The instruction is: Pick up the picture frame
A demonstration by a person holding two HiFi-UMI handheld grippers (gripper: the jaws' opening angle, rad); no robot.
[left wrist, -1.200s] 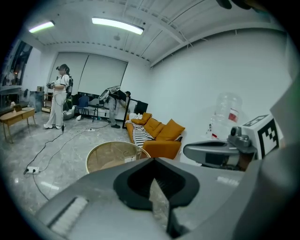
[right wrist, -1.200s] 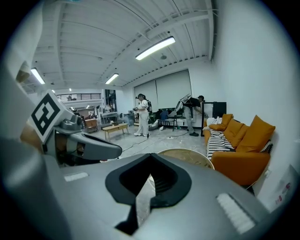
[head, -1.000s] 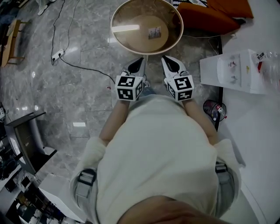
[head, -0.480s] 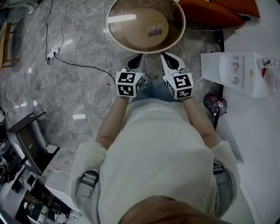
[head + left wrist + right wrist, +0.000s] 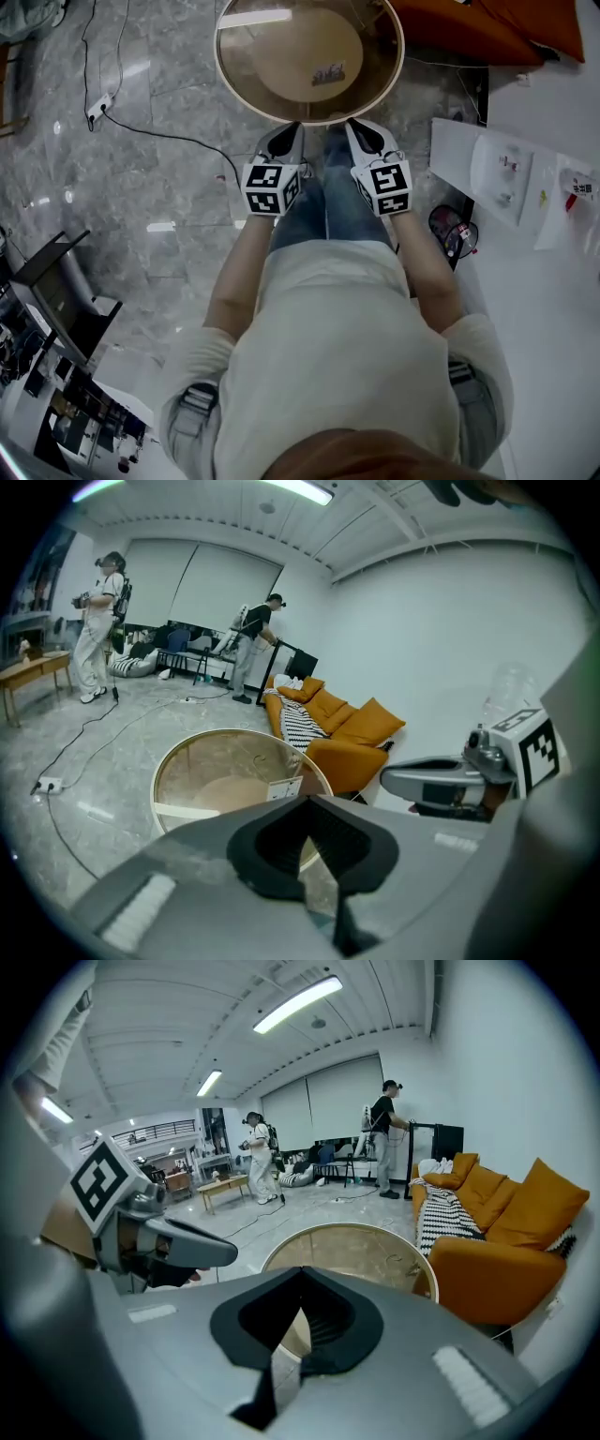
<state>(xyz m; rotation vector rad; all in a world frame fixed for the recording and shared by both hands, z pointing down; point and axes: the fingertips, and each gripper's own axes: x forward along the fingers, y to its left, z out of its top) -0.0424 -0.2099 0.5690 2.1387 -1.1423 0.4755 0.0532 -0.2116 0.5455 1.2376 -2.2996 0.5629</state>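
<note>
The picture frame (image 5: 328,73) (image 5: 284,788) is a small pale card-like piece standing on the top of the round glass table (image 5: 242,96) (image 5: 169,761). It sits ahead of both my grippers, well past their tips and toward the far part of the tabletop. From my left gripper (image 5: 292,131) (image 5: 306,801) it lies almost straight ahead, showing just above the closed tips. Neither gripper touches it.

My left gripper's jaws are pressed together with nothing between them. My right gripper (image 5: 361,128) (image 5: 300,1271) is likewise closed and empty. The two sit side by side, a little apart, with their tips just at the near rim of the table and their marker cubes toward me. Each shows in the other's camera: the right gripper to the right in the left gripper view (image 5: 441,780), and the left gripper to the left in the right gripper view (image 5: 178,1241).

Under the glass sits a tan round base (image 5: 309,52). Beyond the table, off to the right of my right gripper, is an orange sofa (image 5: 506,1241) (image 5: 352,733) with a striped throw (image 5: 441,1218). A cable (image 5: 159,141) runs across the marble floor to the left of my left gripper. Far ahead, other people (image 5: 98,621) (image 5: 253,635) stand in the room.
</note>
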